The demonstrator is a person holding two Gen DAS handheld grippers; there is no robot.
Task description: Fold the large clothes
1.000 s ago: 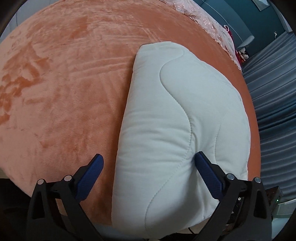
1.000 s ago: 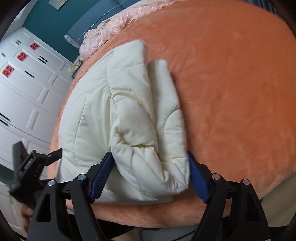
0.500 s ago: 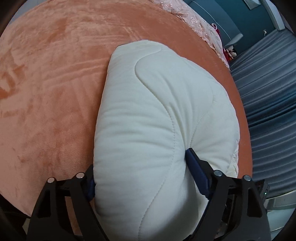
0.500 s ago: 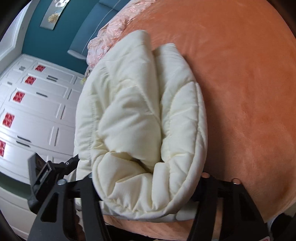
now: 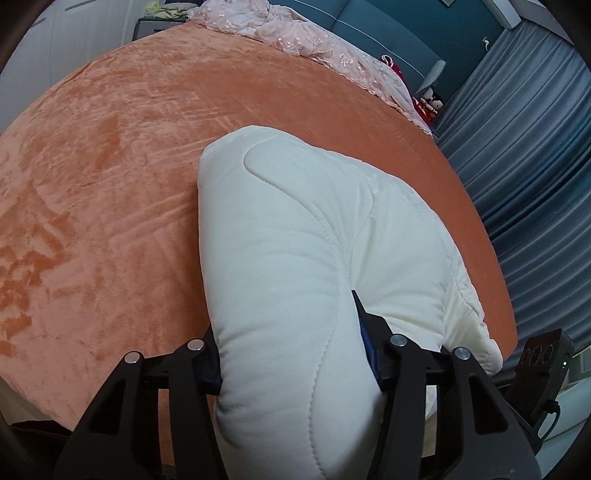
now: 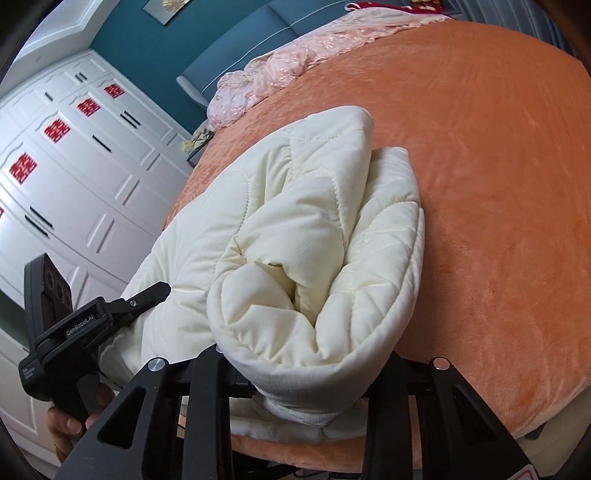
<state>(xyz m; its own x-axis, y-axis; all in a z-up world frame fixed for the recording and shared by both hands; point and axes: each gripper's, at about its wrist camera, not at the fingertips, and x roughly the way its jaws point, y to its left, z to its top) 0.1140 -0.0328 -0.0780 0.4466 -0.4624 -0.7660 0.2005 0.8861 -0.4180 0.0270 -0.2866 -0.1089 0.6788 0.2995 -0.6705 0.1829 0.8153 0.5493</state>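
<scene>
Quilted coat on bed, near its front edge; crumpled bedding behind, at bed's far end.

Orange bedspread across centre. Pink lace cover at 12. Teal wall w/ blue headboard behind. White wardrobe at 9, red decals. Grey curtains at 3.

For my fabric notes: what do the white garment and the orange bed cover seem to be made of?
White garment: likely padded, quilted fabric with a smooth matte shell; puffy, with curved stitch lines. Orange bed cover: looks like plush velvet or fleece; soft sheen and brushed streaks in the pile.
</scene>
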